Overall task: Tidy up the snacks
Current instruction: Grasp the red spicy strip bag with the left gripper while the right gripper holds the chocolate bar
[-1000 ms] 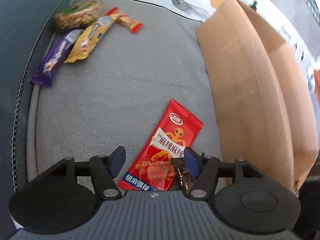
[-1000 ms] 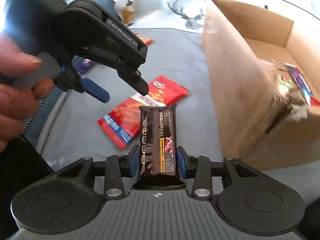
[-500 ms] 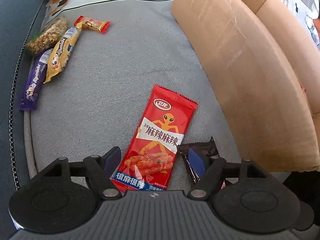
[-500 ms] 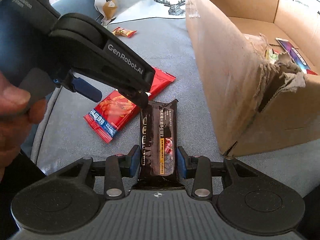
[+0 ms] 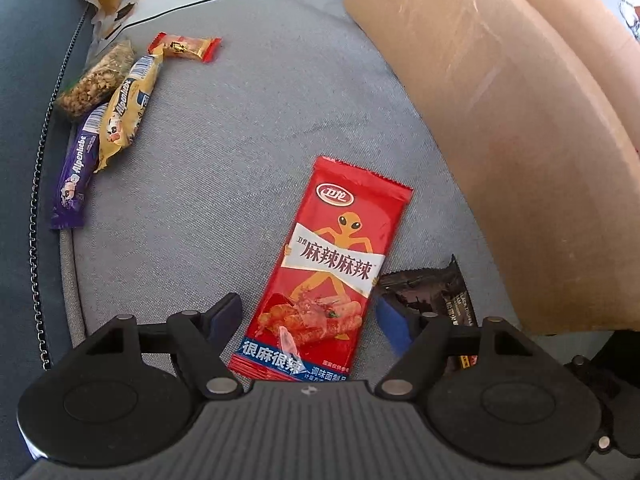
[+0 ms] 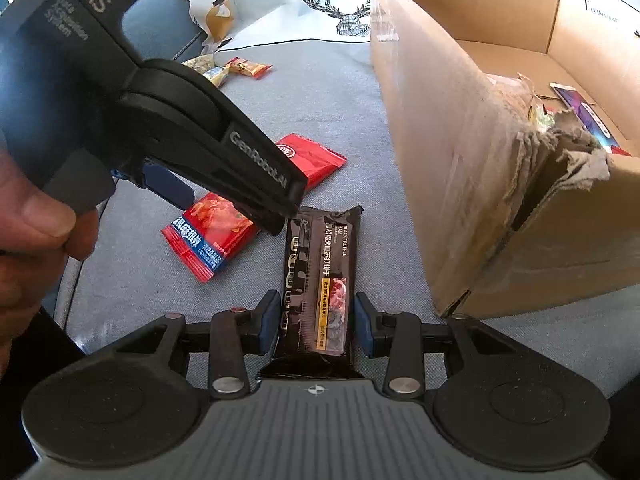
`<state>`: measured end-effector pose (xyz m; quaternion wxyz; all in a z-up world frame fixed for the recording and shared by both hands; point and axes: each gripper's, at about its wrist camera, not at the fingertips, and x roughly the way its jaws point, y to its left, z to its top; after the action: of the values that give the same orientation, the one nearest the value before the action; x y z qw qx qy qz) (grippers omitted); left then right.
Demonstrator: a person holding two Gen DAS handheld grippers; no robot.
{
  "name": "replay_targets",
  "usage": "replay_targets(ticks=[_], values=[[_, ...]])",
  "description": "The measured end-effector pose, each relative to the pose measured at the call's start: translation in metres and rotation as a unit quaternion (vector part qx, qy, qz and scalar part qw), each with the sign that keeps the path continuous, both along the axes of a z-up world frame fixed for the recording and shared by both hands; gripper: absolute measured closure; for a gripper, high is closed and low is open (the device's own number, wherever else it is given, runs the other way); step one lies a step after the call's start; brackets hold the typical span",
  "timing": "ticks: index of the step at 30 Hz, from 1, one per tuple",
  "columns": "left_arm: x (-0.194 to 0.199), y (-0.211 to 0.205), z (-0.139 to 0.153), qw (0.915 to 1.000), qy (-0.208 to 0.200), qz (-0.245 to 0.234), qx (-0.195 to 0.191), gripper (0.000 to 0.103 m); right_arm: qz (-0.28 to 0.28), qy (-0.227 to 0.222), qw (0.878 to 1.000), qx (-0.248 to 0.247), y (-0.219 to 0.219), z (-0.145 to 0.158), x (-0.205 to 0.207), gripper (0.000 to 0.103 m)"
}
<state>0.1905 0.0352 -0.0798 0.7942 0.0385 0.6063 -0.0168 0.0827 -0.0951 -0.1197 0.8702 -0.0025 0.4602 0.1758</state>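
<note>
Grey sofa cushion [image 5: 224, 168] below: my right gripper [image 6: 316, 322] clamps the black snack bar [image 6: 320, 276], next lifting into the cardboard box [image 6: 460, 160]; left gripper [image 5: 308, 316] open over the red packet [image 5: 332, 264].

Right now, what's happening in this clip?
A person is sorting snacks on a grey cushion beside an open cardboard box. The right gripper has its fingers on either side of a black snack pack; whether it is clamped is unclear. The left gripper is open, straddling a red snack pack. Four more snacks lie farther away.
</note>
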Motion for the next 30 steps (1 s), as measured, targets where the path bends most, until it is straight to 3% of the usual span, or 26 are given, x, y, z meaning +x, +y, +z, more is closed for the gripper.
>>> replay_targets(ticks=[4,8,14,16,20,24,30], values=[[-0.001,0.007,0.004,0.9997,-0.014,0.021,0.001,0.046,0.007,-0.002,1.0,0.002,0.002,0.001,0.0,0.062],[-0.003,0.031,0.014,0.9959,-0.028,0.085,-0.011,0.049,0.024,-0.008,1.0,0.009,0.006,0.003,0.001,0.062],[-0.008,0.069,0.018,0.9817,-0.013,0.187,-0.035,0.048,0.062,-0.013,0.998,0.015,0.013,0.003,0.007,0.061],[-0.007,0.072,0.016,0.9803,0.0,0.192,-0.046,0.047,0.069,-0.015,0.997,0.013,0.014,0.003,0.01,0.059],[-0.002,0.073,0.01,0.9799,0.012,0.193,-0.049,0.042,0.068,-0.028,0.997,0.014,0.014,0.007,0.015,0.042],[-0.003,0.067,0.009,0.982,0.01,0.183,-0.046,0.033,0.07,-0.035,0.997,0.013,0.013,0.006,0.021,0.037],[0.001,0.068,0.004,0.9832,0.004,0.178,-0.04,0.031,0.072,-0.026,0.997,0.001,0.016,-0.003,0.026,0.037]])
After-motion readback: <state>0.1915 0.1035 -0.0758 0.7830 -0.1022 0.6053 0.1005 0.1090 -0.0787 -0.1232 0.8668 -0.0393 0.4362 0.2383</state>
